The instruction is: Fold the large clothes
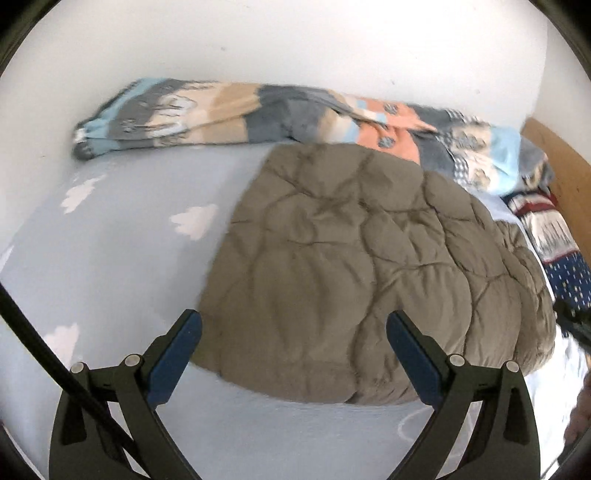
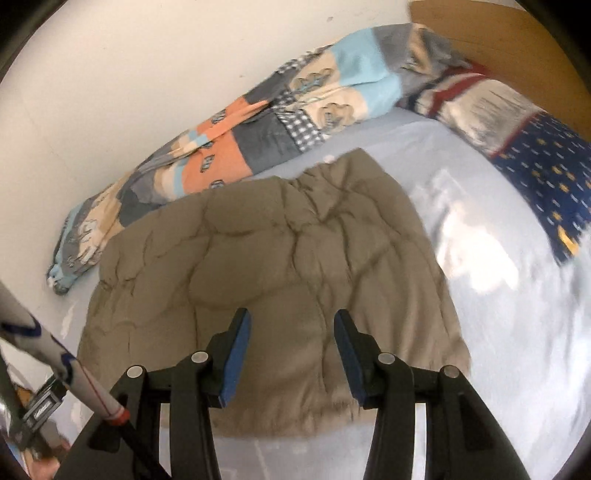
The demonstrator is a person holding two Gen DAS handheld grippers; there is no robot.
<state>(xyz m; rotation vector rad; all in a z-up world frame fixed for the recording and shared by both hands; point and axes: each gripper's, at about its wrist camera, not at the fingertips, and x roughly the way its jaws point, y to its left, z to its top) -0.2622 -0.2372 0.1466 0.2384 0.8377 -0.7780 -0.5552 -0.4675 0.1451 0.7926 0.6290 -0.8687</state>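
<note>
Here the quilted brown garment (image 1: 351, 266) lies folded into a rough rectangle on a bed covered by a pale blue sheet (image 1: 122, 258) printed with white clouds. In the right wrist view the same garment (image 2: 266, 280) fills the middle of the frame, its near edge just under the tool's tips.

The left gripper (image 1: 293, 347) has its jaws spread wide, with nothing clamped; the garment's near edge shows in the gap, but the blue pads are not pressing on it. The right gripper (image 2: 291, 354) stands with its jaws partly apart above the brown fabric, and they grip nothing either.

Along the white wall (image 1: 258, 44) behind the garment runs a bunched patchwork blanket (image 1: 229, 110) in grey, light blue, beige and orange, with small printed figures too blurred to make out. At the head of the bed lies a navy pillow (image 2: 546, 177) with yellow and white flecks and a red-and-white band, in front of a wooden headboard (image 2: 498, 29).

No brand, label or readable writing shows on any of these things, and both views are softened by motion blur. No container is in sight. At the lower left of the right wrist view, a white pole (image 2: 55, 354) with red and blue markings crosses the corner.
</note>
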